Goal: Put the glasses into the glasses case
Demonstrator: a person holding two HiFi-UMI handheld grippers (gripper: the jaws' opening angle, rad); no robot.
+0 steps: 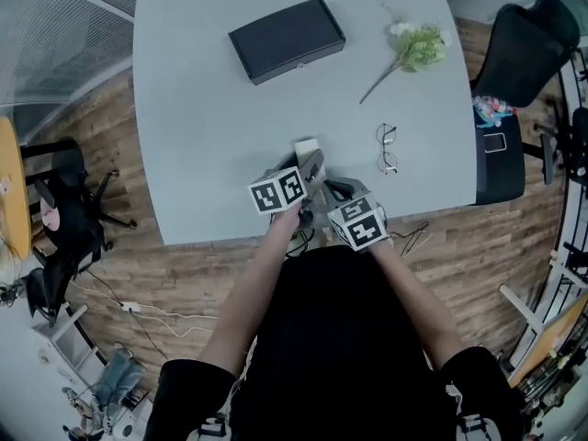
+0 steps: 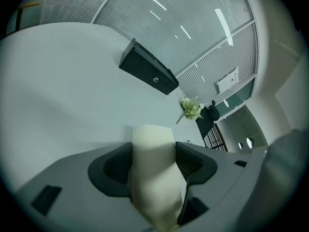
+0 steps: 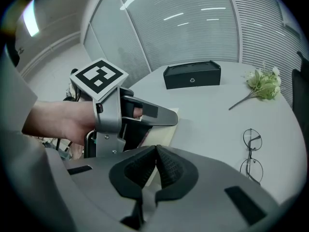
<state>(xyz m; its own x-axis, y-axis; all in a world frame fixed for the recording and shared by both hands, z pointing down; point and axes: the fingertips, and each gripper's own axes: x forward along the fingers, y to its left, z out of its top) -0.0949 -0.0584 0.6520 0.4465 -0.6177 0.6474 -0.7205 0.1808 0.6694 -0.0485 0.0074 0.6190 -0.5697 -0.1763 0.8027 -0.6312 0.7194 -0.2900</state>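
Table (image 1: 184, 108): case (image 1: 287, 39), flower (image 1: 415, 48), glasses (image 1: 387, 149), gripped pad (image 2: 152, 173).

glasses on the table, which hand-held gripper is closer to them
Right. The right hand-held gripper is at the near edge of the table, just left of the glasses; the left hand-held gripper, clamped on a cream block, is farther left again.

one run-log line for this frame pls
left gripper: shut on cream flat piece | right gripper: shut, empty | glasses: on table, untouched | glasses case: closed, far side
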